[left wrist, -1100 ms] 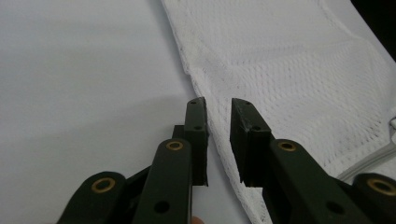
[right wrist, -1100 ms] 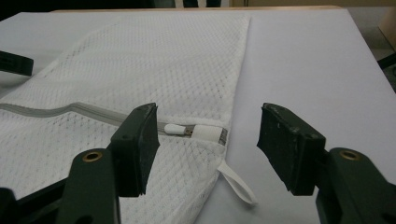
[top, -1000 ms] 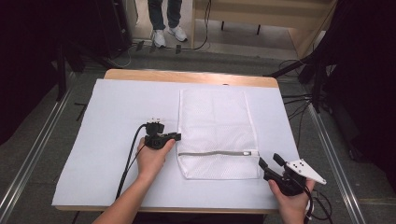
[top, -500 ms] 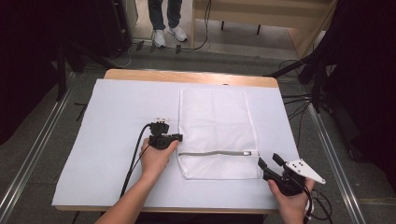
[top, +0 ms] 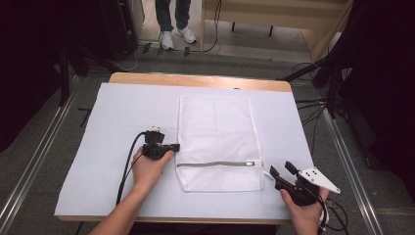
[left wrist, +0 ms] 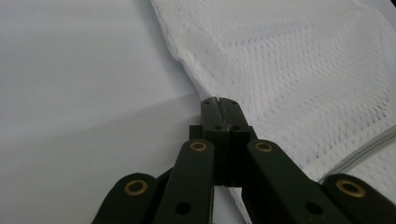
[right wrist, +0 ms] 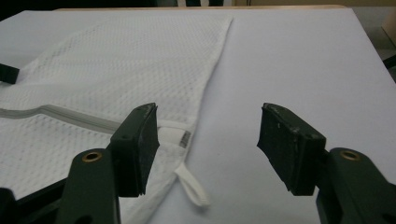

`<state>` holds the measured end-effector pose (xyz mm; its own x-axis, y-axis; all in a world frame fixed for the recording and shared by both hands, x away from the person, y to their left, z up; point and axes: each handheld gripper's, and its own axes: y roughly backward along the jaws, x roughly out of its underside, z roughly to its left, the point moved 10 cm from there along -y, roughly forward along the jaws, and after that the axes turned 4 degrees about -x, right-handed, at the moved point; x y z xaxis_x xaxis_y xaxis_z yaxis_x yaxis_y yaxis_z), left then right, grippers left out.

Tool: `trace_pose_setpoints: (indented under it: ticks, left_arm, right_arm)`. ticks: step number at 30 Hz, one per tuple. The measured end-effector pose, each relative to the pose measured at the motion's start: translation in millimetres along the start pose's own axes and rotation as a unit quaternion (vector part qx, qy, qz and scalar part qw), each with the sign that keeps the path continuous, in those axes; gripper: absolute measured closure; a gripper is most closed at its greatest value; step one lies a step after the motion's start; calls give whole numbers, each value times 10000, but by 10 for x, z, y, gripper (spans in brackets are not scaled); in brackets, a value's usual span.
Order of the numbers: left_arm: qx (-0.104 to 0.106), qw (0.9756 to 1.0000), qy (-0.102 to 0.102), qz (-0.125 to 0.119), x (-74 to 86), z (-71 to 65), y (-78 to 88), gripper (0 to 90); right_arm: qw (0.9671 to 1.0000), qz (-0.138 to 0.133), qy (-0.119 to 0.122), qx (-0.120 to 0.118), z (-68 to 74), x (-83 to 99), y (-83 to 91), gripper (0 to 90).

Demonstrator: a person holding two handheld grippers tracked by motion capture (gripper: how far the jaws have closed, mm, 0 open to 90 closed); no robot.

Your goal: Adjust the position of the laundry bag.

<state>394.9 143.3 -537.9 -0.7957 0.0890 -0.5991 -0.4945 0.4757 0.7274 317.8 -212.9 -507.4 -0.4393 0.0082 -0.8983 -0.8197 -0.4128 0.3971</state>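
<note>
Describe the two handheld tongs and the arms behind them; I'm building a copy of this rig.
Both tongs are black. The left tongs trail a black cable. The right tongs carry a grey three-cornered plate with small dark dots. Their linkage arms have brass-coloured pivot rivets and flat rectangular pads. Both forearms are sleeveless.

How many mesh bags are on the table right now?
1. The white mesh bag lies flat mid-table, zipper near the person, left gripper at its left edge, right gripper off its corner.

White mesh laundry bag (top: pixel 218 139), flat, zipped, mid-table
</note>
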Motion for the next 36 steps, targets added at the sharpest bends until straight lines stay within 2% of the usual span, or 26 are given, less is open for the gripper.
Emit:
trace_pose_setpoints:
  ticks: [1, 2, 3, 4, 5, 6, 7, 10, 14, 17, 21, 24, 25, 27, 28, 29, 30, 31, 32, 33, 34, 35, 36]
  left_arm:
    - [0, 10000, 0, 0, 0, 0, 0, 900]
    - [-28, 10000, -6, -10, 36, 91, 79, 900]
    - [-28, 10000, -6, -10, 36, 91, 79, 900]
    - [-80, 10000, 15, -39, 63, 192, 158, 900]
    - [-80, 10000, 15, -39, 63, 192, 158, 900]
    - [-104, 9999, 100, -87, 83, 296, 227, 900]
    - [-104, 9999, 100, -87, 83, 296, 227, 900]
    - [-155, 9995, 238, -162, 123, 470, 346, 900]
    - [-202, 9992, 296, -177, 161, 592, 443, 900]
    - [-224, 9988, 366, -239, 177, 638, 478, 900]
    - [-261, 9987, 329, -282, 188, 632, 481, 900]
    - [-288, 9988, 169, -367, 183, 621, 492, 877]
    - [-283, 9986, 125, -421, 174, 603, 505, 665]
    - [-575, 9964, -207, -580, 186, 588, 604, 477]
    - [-691, 9950, -301, -656, 192, 585, 652, 409]
    - [-691, 9950, -301, -656, 192, 585, 652, 355]
    - [-719, 9937, -323, -798, 195, 545, 755, 302]
    - [-719, 9937, -323, -798, 195, 545, 755, 254]
    - [-797, 9911, -370, -1000, 181, 496, 866, 234]
    - [-797, 9911, -370, -1000, 181, 496, 866, 222]
    - [-883, 9878, -575, -1149, 194, 440, 967, 209]
    - [-840, 9870, -615, -1224, 208, 405, 1005, 206]
    - [-745, 9873, -626, -1254, 230, 371, 1036, 215]
  right_arm:
    - [10000, 5, 8, -3, 6, 1, 0, 386]
    - [10000, 18, -13, -13, 19, 4, -1, 386]
    - [10000, 12, 27, -10, 19, 3, -6, 386]
    - [10000, 23, 22, -5, 25, 6, -8, 386]
    - [10000, 30, 11, -9, 34, 8, -11, 386]
    - [10000, 30, 23, -7, 38, 9, -15, 386]
    - [10000, 44, 12, -10, 48, 13, -18, 386]
    - [10000, 63, 26, -24, 72, 21, -30, 386]
    - [10000, 69, 62, -34, 95, 24, -42, 385]
    - [10000, 28, 74, -3, 98, 17, -46, 379]
    - [10000, 11, -3, 20, 86, 9, -45, 391]
    - [10000, 9, -32, 41, 90, 1, -40, 393]
    - [10000, 14, 16, 51, 104, -2, -33, 380]
    - [10000, 30, -14, 70, 122, -9, -24, 375]
    - [10000, 17, -58, 29, 140, -17, -20, 374]
    - [9999, 26, -104, -29, 164, -22, -21, 375]
    - [9998, 58, -116, -123, 200, -21, -27, 371]
    - [9998, 58, -116, -123, 200, -21, -27, 371]
    - [9998, 114, -84, -166, 261, -20, -37, 367]
    - [9997, 126, -75, -177, 292, -24, -40, 366]
    - [9997, 133, -86, -209, 327, -31, -39, 367]
    - [9996, 120, -78, -230, 357, -40, -41, 367]
    - [9995, 136, -90, -261, 391, -42, -41, 370]
